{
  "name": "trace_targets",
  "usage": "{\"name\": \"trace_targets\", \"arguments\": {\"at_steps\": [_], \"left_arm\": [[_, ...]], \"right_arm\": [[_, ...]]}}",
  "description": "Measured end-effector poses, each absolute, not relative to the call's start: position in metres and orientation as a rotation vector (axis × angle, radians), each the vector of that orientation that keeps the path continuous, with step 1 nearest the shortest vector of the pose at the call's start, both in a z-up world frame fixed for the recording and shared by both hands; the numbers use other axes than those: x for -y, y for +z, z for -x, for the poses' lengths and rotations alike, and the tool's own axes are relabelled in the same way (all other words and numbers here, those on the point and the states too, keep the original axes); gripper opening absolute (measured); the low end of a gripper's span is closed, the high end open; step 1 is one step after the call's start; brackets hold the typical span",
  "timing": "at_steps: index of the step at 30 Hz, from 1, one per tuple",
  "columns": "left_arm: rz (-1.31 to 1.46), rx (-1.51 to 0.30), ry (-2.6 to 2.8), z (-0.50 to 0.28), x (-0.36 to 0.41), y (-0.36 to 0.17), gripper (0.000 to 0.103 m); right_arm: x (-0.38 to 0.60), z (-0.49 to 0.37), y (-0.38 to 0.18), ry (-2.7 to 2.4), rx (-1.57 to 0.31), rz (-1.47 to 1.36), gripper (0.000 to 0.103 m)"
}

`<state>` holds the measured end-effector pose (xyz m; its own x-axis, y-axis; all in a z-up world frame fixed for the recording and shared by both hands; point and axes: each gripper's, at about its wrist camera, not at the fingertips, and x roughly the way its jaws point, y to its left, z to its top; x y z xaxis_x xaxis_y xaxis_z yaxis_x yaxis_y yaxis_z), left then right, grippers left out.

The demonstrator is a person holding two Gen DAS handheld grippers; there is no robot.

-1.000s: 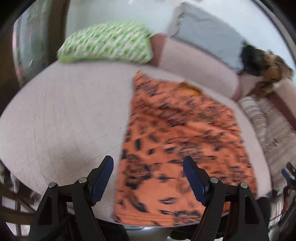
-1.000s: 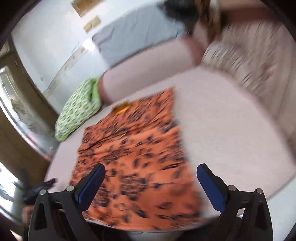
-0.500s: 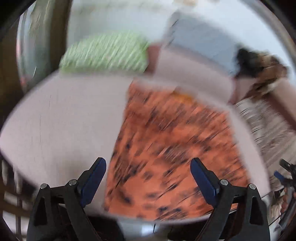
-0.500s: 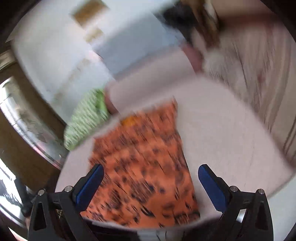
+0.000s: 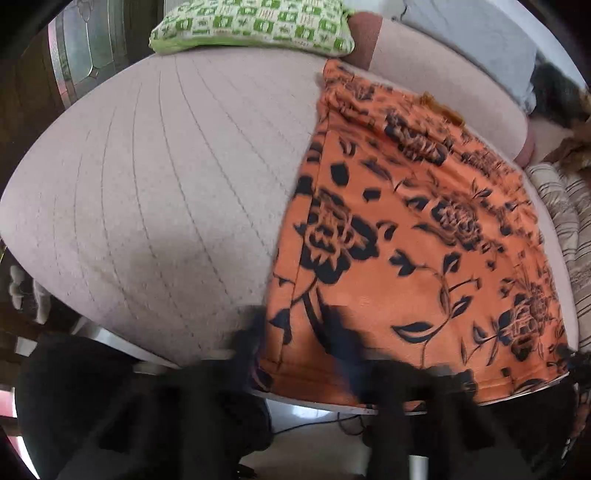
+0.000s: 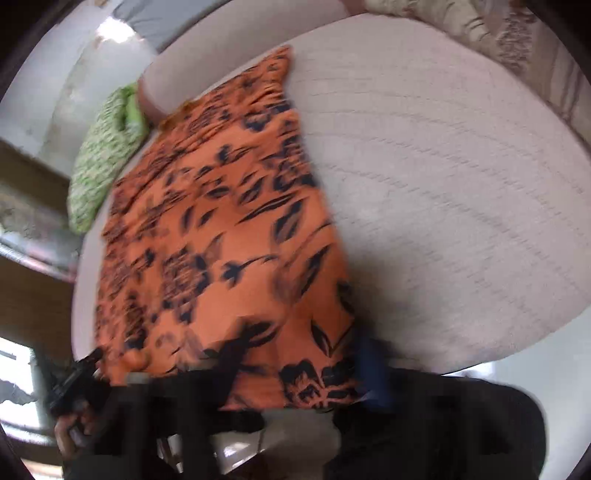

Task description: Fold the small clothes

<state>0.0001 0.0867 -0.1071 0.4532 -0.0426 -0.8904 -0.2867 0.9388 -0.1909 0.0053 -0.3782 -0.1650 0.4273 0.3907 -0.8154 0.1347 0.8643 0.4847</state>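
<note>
An orange garment with a black flower print lies flat on a pale pink quilted mattress. Its near hem hangs at the mattress edge. My left gripper is low over the hem's near-left corner. Its blurred fingers have closed in on the cloth. In the right wrist view the same garment fills the left half. My right gripper is at the near-right corner. Its jaws are closing with the hem between them, and the blue finger still stands apart from the other. A hand holds the left gripper.
A green-and-white pillow lies at the far edge, and also shows in the right wrist view. A grey cushion and a dark furry shape are at the back right. Striped cloth lies beside the garment. Bare mattress stretches to the right.
Both grippers have dropped toward the garment's near hem and tipped downward. Their jaws, wide open before, have narrowed around the two near corners.
</note>
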Motion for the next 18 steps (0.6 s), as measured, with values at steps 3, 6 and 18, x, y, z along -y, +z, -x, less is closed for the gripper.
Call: {"name": "trace_targets", "arguments": {"at_steps": [3, 6, 18], "left_arm": [[0.363, -1.076, 0.144, 0.003, -0.094, -0.104, 0.009], [0.370, -1.094, 0.131, 0.003, -0.094, -0.111, 0.022], [0.388, -0.984, 0.078, 0.011, -0.100, -0.068, 0.006]], "right_arm": [[0.380, 0.001, -0.154, 0.166, -1.084, -0.539, 0.019], [0.385, -0.007, -0.164, 0.116, -1.123, -0.552, 0.029], [0.383, -0.002, -0.150, 0.223, -1.042, -0.621, 0.007]]}}
